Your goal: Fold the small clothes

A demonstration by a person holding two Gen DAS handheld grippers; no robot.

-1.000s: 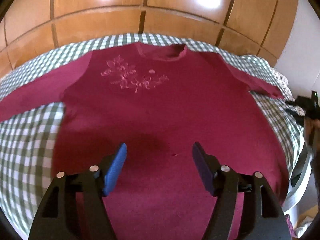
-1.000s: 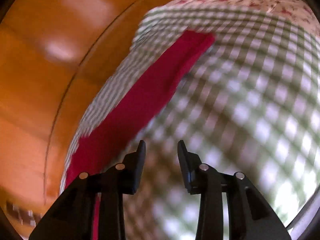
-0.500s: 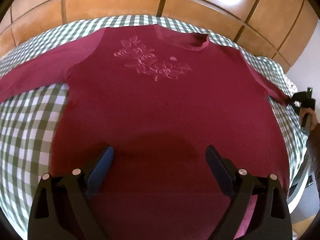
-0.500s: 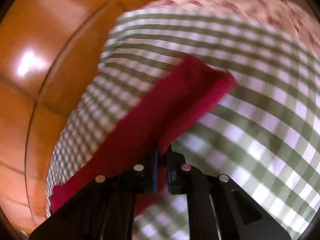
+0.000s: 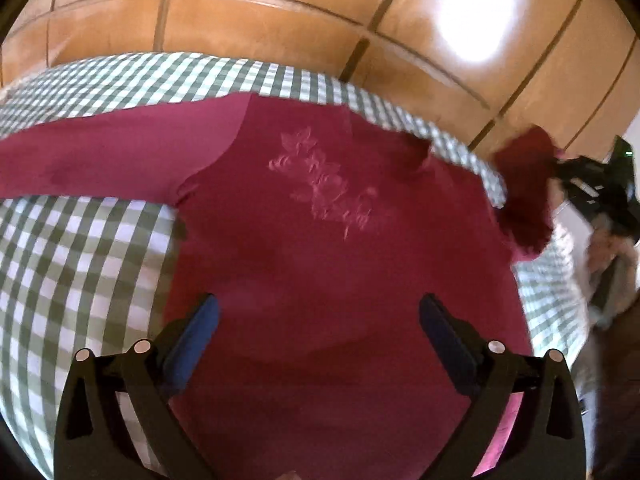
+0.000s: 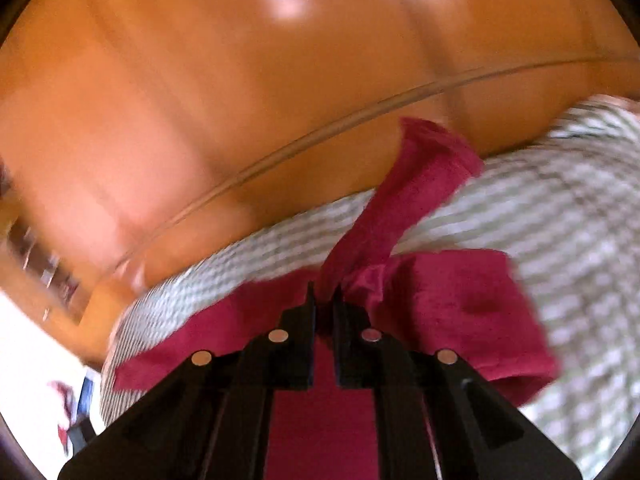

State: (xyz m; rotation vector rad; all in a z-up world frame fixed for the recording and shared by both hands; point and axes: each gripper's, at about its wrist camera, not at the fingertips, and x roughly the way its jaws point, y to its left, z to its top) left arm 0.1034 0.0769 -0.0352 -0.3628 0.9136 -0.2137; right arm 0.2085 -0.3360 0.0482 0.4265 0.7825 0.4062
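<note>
Shirt: we see the maroon shirt [image 5: 320, 264] lying flat, front up, on the checked cloth [image 5: 80, 264], neck toward the far edge by the wooden panels [image 5: 256, 16].
Long axis: it runs from the hem near our left gripper to the neck [image 5: 420, 152] at the far edge; an embroidered flower [image 5: 324, 184] sits on the chest.
Left sleeve: we see it stretched flat toward the cloth's left edge [image 5: 100, 160].
Right sleeve: lifted off the cloth and bunched at the right edge [image 5: 524, 188]; in the right wrist view it rises twisted from the fingers, cuff end up [image 6: 404, 200].
Left gripper: [image 5: 316, 332] we hold it over the lower shirt, blue pads [image 5: 192, 336] wide apart, nothing between them.
Right gripper: [image 6: 325, 312] its fingers are pinched together on the sleeve; in the left view it shows at the right edge [image 5: 592, 188].
Open room: bare checked cloth lies left of the body below the left sleeve, and a narrower strip right of it [image 5: 548, 300]; a thin band of cloth runs along the far edge.
</note>
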